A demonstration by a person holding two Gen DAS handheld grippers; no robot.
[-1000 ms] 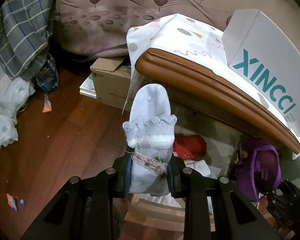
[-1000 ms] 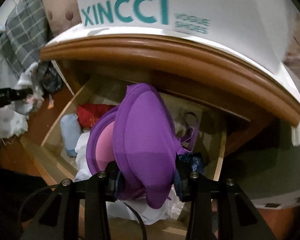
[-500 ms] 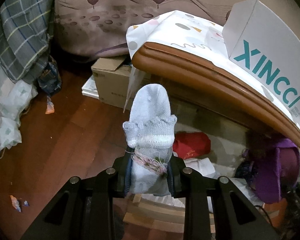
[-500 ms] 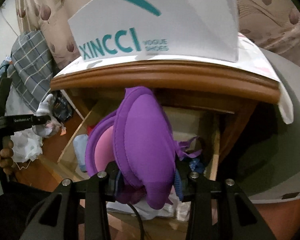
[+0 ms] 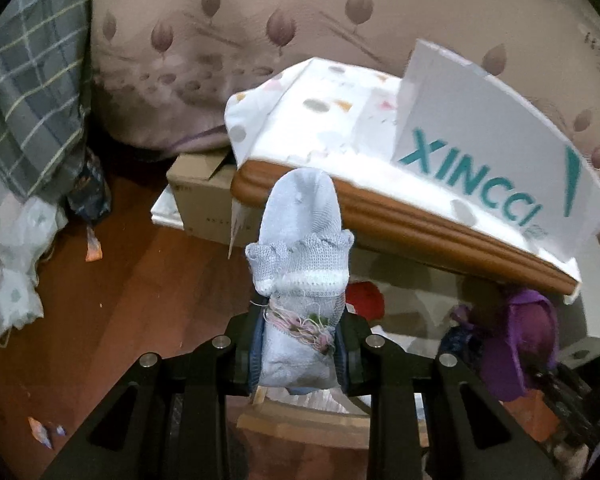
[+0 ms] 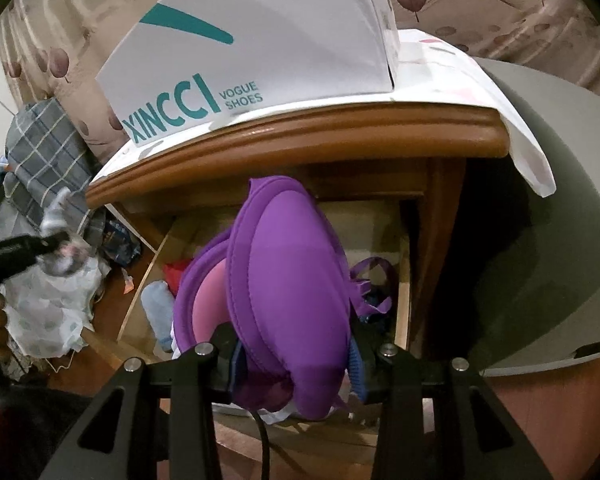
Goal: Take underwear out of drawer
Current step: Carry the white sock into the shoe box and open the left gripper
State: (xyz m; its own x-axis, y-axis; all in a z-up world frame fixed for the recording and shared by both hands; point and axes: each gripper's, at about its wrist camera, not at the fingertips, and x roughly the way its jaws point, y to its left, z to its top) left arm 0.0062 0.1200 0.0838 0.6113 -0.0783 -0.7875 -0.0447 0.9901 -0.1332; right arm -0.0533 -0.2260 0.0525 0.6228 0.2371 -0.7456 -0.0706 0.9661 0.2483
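Purple bra (image 6: 288,292) is clamped in the right gripper (image 6: 296,364), long axis up-frame, above the open drawer (image 6: 402,304) at frame centre. Left gripper (image 5: 298,354) is clamped on a grey sock (image 5: 300,248), clear of the drawer toward the left.

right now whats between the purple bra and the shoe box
In the right wrist view, the nightstand's wooden top edge and the patterned cloth under the shoe box lie between it and the purple bra.
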